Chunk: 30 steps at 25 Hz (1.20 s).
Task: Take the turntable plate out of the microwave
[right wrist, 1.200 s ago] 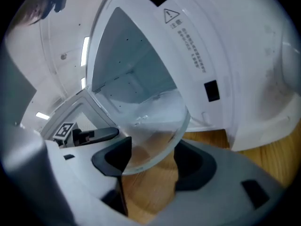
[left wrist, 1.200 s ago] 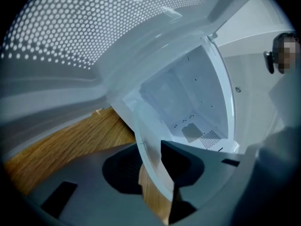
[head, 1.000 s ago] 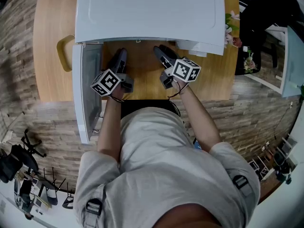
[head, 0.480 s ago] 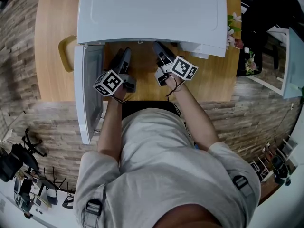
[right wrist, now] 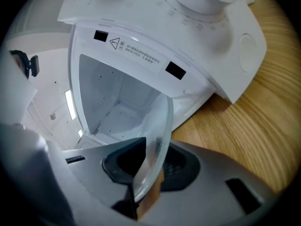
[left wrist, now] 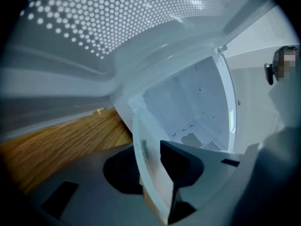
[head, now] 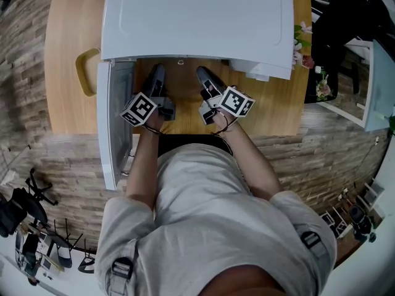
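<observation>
The clear glass turntable plate [left wrist: 143,140] stands on edge just outside the white microwave's cavity [left wrist: 188,102], above the wooden table. My left gripper [left wrist: 155,159] has the plate's rim between its jaws, which are closing on it. My right gripper [right wrist: 150,159] grips the opposite rim of the plate [right wrist: 157,126], its jaws also closing on the glass. In the head view the left gripper [head: 157,79] and right gripper [head: 202,76] reach side by side under the microwave's [head: 197,17] front edge. The glass itself hardly shows there.
The microwave door [head: 114,122] hangs open at the left, its perforated window [left wrist: 117,22] close above my left gripper. The control panel with knobs [right wrist: 202,4] is at the right. A yellow handle-shaped object [head: 83,73] lies on the table [head: 68,42]; flowers [head: 305,42] stand right.
My right gripper has rolled and shifted slightly left and toward the person. The left gripper has stayed nearly where it was.
</observation>
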Available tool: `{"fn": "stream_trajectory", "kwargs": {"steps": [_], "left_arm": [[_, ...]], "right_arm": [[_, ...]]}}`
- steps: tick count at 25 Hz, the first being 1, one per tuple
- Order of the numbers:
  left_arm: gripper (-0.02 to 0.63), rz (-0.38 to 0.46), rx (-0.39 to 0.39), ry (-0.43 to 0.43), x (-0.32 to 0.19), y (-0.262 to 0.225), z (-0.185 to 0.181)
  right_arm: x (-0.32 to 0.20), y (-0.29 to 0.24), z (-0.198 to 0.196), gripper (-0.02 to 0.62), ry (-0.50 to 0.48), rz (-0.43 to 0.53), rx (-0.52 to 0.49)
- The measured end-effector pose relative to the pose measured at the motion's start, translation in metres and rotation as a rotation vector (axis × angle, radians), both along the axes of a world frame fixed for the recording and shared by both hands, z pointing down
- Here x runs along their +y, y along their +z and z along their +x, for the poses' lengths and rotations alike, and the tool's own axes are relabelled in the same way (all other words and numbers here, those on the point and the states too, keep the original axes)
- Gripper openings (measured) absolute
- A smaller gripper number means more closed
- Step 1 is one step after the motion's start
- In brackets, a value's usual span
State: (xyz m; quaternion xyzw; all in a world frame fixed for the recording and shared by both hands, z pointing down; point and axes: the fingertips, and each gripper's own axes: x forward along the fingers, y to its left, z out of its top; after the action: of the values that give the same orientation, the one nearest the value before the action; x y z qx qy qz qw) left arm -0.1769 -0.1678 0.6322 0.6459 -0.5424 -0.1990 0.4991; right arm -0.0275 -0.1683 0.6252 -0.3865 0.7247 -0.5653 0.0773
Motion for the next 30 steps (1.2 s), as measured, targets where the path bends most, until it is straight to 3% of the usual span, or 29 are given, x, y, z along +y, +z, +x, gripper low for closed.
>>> {"fn": "stream_trajectory", "kwargs": {"steps": [11, 15, 20, 25, 27, 30], "left_arm": [[0.098, -0.033, 0.099, -0.01, 0.019, 0.003, 0.009], [0.098, -0.039, 0.119, -0.019, 0.018, 0.004, 0.009], [0.132, -0.037, 0.158, -0.057, 0.015, 0.007, 0.009], [0.146, -0.024, 0.136, -0.046, 0.009, 0.002, 0.007], [0.093, -0.013, 0.117, -0.021, 0.008, 0.0, 0.007], [0.094, -0.002, 0.084, 0.002, 0.007, -0.004, 0.006]], "right_arm": [[0.006, 0.018, 0.008, 0.122, -0.039, 0.002, 0.04], [-0.011, 0.01, 0.0, 0.181, -0.048, 0.013, -0.01], [-0.021, 0.017, 0.001, 0.124, -0.033, -0.01, -0.013], [-0.017, 0.013, 0.001, 0.107, -0.018, -0.015, -0.042], [-0.016, 0.009, 0.0, 0.096, -0.017, -0.001, -0.04], [-0.017, 0.006, -0.001, 0.1, -0.025, 0.016, -0.015]]}}
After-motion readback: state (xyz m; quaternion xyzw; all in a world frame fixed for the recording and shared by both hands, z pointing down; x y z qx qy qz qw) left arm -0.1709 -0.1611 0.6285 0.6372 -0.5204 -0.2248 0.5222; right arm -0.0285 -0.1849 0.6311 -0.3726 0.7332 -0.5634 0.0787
